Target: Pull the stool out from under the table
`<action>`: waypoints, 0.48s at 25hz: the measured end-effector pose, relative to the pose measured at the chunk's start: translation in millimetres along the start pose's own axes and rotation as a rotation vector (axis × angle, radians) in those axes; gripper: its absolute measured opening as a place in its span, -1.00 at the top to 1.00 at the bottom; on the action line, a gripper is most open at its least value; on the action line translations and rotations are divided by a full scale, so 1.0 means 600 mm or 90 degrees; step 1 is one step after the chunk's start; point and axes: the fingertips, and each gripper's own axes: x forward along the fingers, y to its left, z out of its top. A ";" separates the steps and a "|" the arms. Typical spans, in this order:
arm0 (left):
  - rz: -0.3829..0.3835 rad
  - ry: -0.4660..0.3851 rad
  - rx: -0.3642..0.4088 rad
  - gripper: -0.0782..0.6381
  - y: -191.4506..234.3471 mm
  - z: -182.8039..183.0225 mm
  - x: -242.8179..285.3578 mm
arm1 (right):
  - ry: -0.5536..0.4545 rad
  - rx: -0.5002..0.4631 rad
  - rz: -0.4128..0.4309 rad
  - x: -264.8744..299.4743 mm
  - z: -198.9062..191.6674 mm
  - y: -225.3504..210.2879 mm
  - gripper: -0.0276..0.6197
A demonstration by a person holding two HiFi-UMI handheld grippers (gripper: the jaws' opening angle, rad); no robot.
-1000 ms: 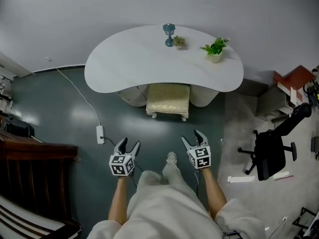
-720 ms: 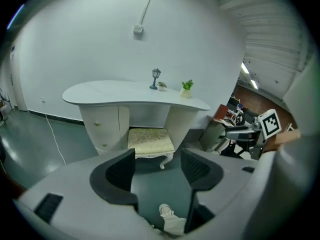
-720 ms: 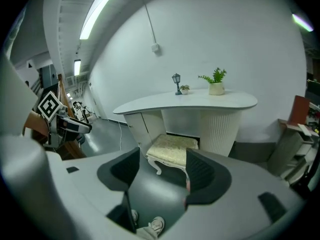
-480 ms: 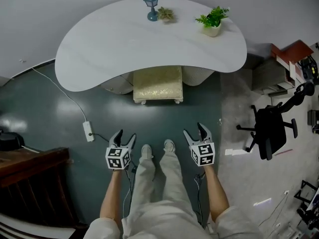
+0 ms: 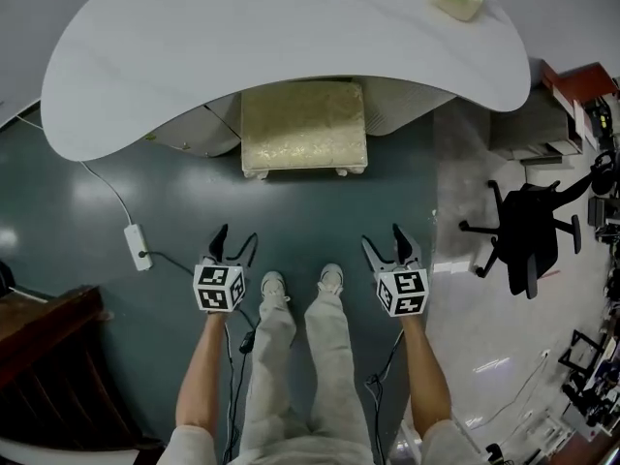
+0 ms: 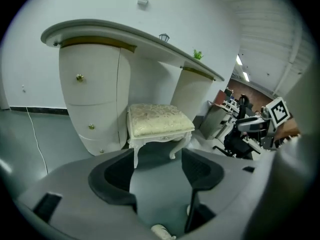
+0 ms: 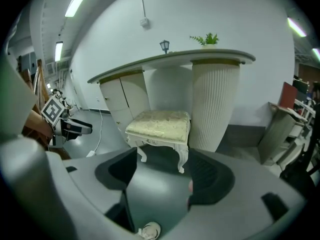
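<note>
While the stool (image 5: pixel 304 124) sits partly under the table (image 5: pixel 242 37), the left gripper (image 5: pixel 236 236) and the right gripper (image 5: pixel 384 238) hang well in front of the table. The left one is wide open and empty. The right one's jaws are opening with nothing between them.

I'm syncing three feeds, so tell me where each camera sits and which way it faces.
Head view: on the head, steeply down at stool and table; shows legs, arms, left gripper, right gripper.
Left gripper view: on that gripper, facing the stool; open empty jaws.
Right gripper view: likewise; jaws opening, empty.
All share the stool.
</note>
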 end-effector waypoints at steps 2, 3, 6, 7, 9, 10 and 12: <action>0.007 -0.004 0.007 0.01 0.023 -0.023 0.036 | 0.009 0.012 -0.005 0.042 -0.035 -0.007 -0.08; 0.014 -0.008 0.009 0.01 0.036 -0.033 0.054 | 0.012 0.016 -0.006 0.064 -0.053 -0.010 -0.09; 0.044 -0.027 0.006 -0.01 0.074 -0.060 0.114 | 0.020 0.009 -0.001 0.132 -0.100 -0.023 -0.15; 0.050 -0.031 0.005 -0.01 0.084 -0.068 0.135 | 0.021 0.007 0.001 0.155 -0.113 -0.028 -0.16; 0.051 -0.028 0.008 -0.02 0.101 -0.088 0.177 | 0.020 0.002 0.007 0.197 -0.135 -0.037 -0.19; 0.050 -0.024 0.011 -0.03 0.107 -0.098 0.197 | 0.020 -0.001 0.010 0.217 -0.145 -0.042 -0.19; 0.048 -0.019 0.021 -0.03 0.119 -0.117 0.232 | 0.020 -0.005 0.011 0.256 -0.164 -0.056 -0.22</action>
